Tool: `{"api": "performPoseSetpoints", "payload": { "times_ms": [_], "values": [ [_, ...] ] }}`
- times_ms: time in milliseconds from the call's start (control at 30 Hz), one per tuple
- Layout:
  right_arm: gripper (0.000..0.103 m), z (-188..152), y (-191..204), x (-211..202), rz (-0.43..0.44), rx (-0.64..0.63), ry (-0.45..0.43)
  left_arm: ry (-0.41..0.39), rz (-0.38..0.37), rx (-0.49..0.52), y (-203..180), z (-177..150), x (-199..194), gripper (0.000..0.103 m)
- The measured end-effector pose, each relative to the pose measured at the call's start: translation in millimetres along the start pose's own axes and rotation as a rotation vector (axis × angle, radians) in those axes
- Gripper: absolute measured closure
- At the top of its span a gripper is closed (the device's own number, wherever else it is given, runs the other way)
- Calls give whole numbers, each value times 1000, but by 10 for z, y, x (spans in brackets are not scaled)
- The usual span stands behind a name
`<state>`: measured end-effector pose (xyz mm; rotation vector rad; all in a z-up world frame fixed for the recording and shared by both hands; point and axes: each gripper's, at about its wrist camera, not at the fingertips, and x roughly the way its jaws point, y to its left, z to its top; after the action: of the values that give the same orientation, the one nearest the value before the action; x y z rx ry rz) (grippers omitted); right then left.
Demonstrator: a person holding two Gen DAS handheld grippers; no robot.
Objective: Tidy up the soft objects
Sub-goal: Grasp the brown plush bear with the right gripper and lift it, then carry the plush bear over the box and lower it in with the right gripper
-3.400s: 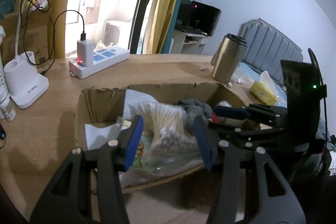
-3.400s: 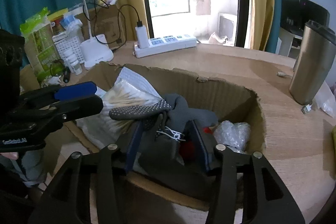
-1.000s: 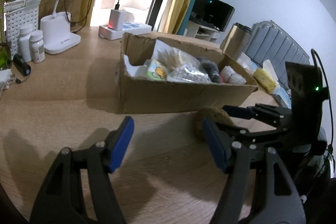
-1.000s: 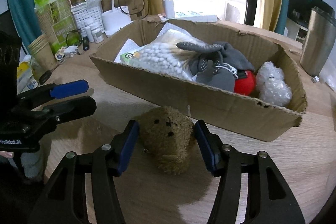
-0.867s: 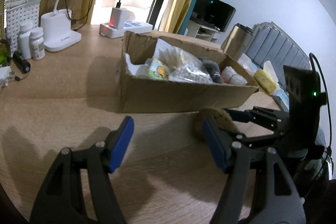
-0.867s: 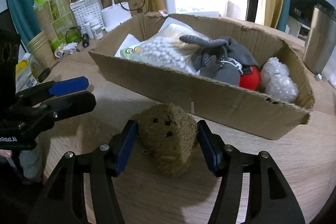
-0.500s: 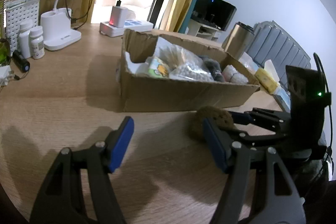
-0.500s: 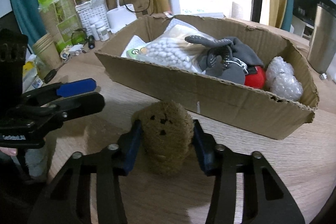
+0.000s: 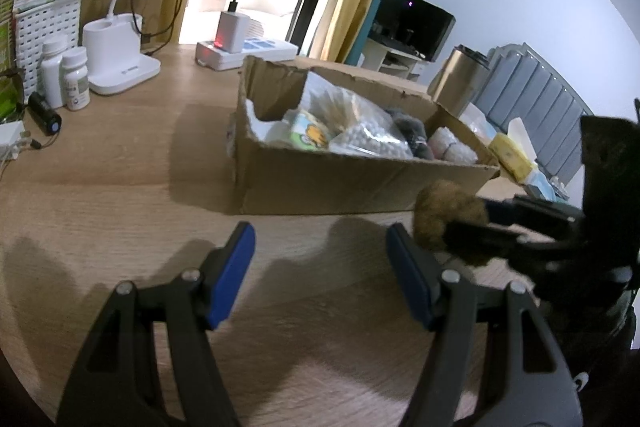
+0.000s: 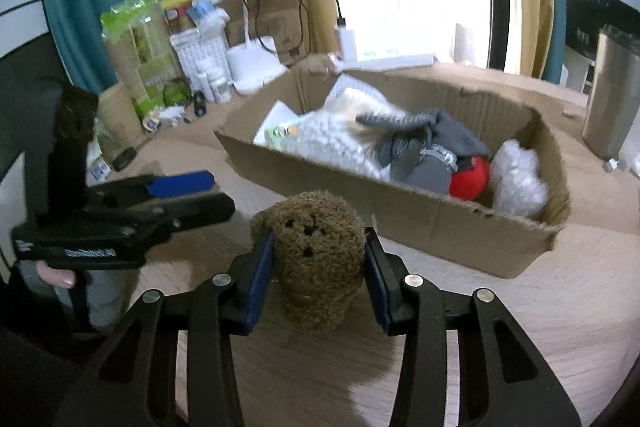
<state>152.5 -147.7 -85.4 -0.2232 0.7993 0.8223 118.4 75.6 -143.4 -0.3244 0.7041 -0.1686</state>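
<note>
brown plush toy [image 10: 316,251] now gripped, lifted

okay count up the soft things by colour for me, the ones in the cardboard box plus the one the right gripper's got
Brown fuzzy plush toy, in the right gripper: 1
Grey knit gloves bundle: 1
Red round ball: 1
White bubble-wrap wad: 1
White cotton-ball bag: 1
Total: 5, four of them in the cardboard box.

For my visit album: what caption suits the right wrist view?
Right claw squeezing a brown plush toy in front of a cardboard box of soft things.
</note>
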Motion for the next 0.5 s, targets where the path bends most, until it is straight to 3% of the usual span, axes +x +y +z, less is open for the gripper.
{"api": "performPoseSetpoints", "payload": {
  "times_ms": [500],
  "values": [
    [58,229,-189,-401,-69,-6,-93,-29,-8,-17,4,116,-29,33]
  ]
}}
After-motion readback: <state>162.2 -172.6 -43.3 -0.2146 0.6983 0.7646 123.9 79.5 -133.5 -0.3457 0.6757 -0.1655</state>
